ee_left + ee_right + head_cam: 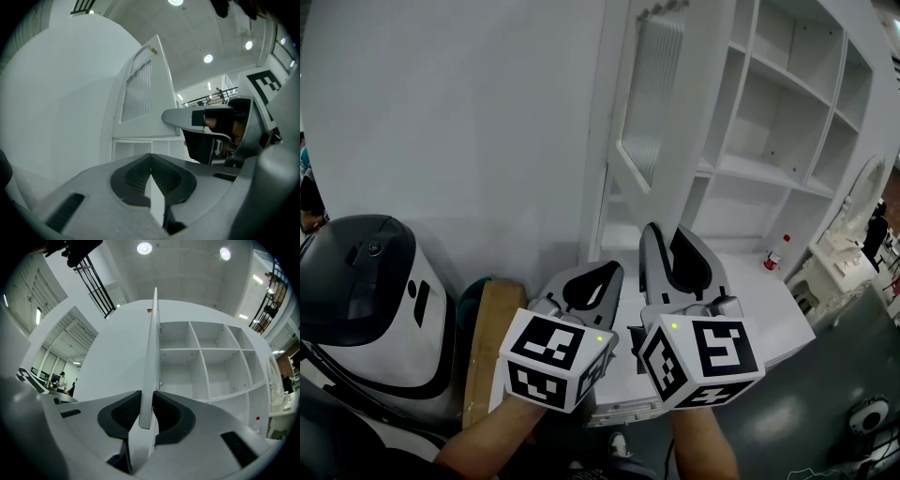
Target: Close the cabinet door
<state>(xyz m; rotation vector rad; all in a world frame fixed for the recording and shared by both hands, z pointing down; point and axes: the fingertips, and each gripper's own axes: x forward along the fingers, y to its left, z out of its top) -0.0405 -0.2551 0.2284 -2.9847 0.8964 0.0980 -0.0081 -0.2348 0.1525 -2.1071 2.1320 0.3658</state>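
White wall point(441, 112); bottle point(776, 253) aside; cabinet door point(152, 357) in right gripper's point(146, 411) jaws.

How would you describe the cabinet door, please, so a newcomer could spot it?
Find the white shelving unit of open cubbies. The cabinet door stands open at its left, its edge between the right gripper's jaws. It alone has a ribbed panel.

The head view looks steeply down; both gripper views look forward, sharing the cabinet door point(654, 94).
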